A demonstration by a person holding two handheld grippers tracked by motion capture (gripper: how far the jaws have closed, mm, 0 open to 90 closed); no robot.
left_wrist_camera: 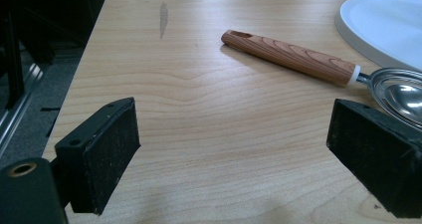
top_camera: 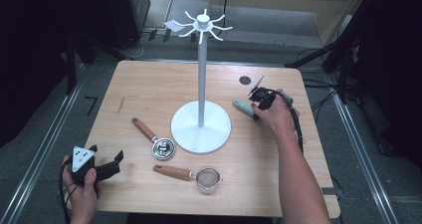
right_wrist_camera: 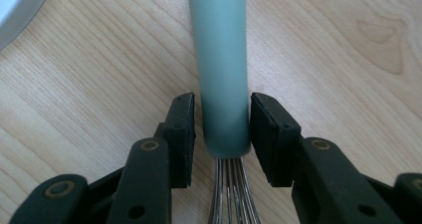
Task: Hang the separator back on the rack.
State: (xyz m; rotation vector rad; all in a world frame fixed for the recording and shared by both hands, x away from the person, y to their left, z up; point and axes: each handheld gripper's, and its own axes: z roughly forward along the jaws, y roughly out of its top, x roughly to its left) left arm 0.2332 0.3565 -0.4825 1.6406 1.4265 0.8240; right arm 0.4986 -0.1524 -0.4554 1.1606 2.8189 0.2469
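A whisk with a teal handle [top_camera: 242,106] lies on the wooden table [top_camera: 149,84], right of a white hook stand [top_camera: 201,59]. My right gripper [top_camera: 258,106] is down over it. In the right gripper view the teal handle [right_wrist_camera: 222,59] runs between the two pads [right_wrist_camera: 184,134] at its wire end, and thin gaps show on both sides, so my right gripper [right_wrist_camera: 222,104] is open around it. My left gripper [top_camera: 115,165] rests at the table's front left, open wide with nothing between its jaws. Ahead of my left gripper [left_wrist_camera: 234,119] lies a wood-handled metal scoop [left_wrist_camera: 298,59].
The stand's round white base [top_camera: 201,132] sits mid-table. The wood-handled scoop [top_camera: 163,148] lies left of it, and a wood-handled mesh strainer [top_camera: 208,176] lies in front. A dark round spot [top_camera: 244,79] marks the far right of the table. The floor drops off on all sides.
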